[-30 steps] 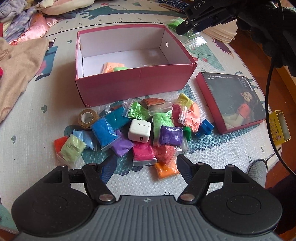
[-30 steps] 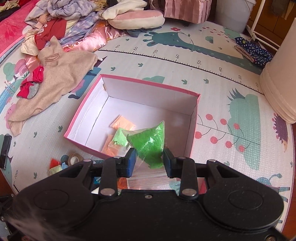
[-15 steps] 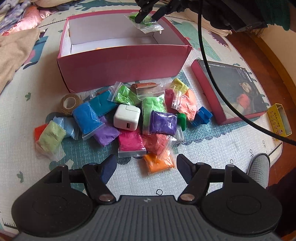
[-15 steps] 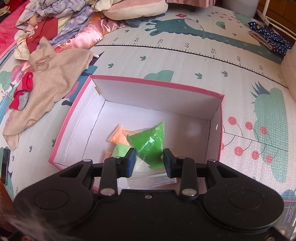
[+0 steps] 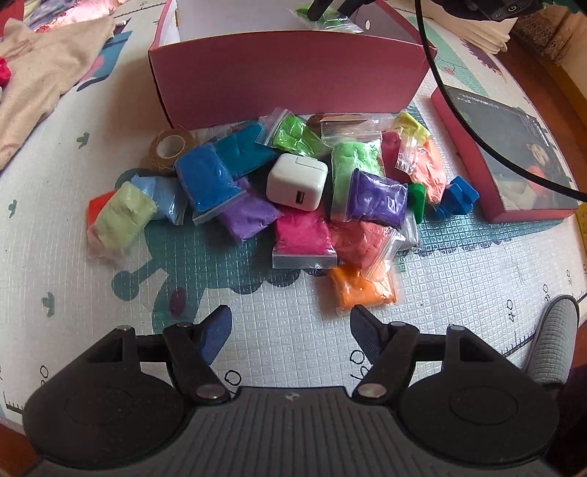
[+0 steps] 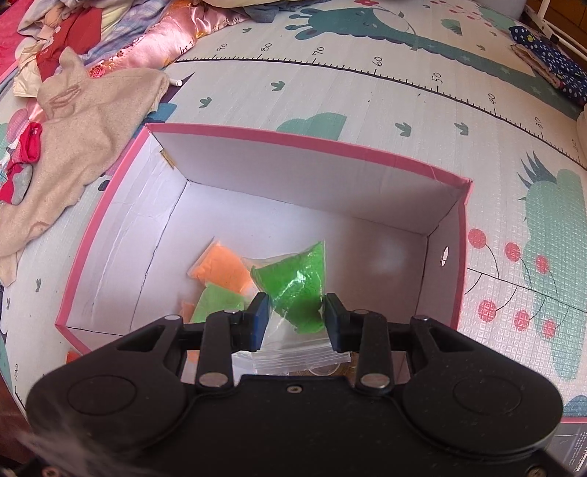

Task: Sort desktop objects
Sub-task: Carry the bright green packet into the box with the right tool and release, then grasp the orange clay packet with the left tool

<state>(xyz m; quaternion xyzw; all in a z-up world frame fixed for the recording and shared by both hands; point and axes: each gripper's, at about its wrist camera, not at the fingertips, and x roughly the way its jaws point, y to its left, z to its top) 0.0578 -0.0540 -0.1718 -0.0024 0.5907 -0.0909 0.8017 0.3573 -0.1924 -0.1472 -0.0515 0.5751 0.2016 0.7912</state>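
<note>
My right gripper [image 6: 295, 312] is shut on a green clay bag [image 6: 295, 284] and holds it over the inside of the pink box [image 6: 304, 148]. An orange bag [image 6: 220, 266] and a light green bag [image 6: 218, 301] lie on the box floor. In the left wrist view the held bag [image 5: 326, 18] hangs above the box [image 5: 290, 73]. My left gripper [image 5: 290, 324] is open and empty, low over the mat, just short of a pile of colored clay bags [image 5: 304, 231] with a white charger [image 5: 297, 181] on top.
A roll of brown tape [image 5: 170, 148] and a beige cloth [image 5: 40, 77] lie left of the box. A pink-edged book [image 5: 510, 154] and blue blocks [image 5: 456, 196] lie right of the pile. A black cable [image 5: 462, 110] hangs across the right side.
My right gripper has carried the green bag from beside the box to over its inside. My left gripper has moved forward and lower toward the pile, still open.
</note>
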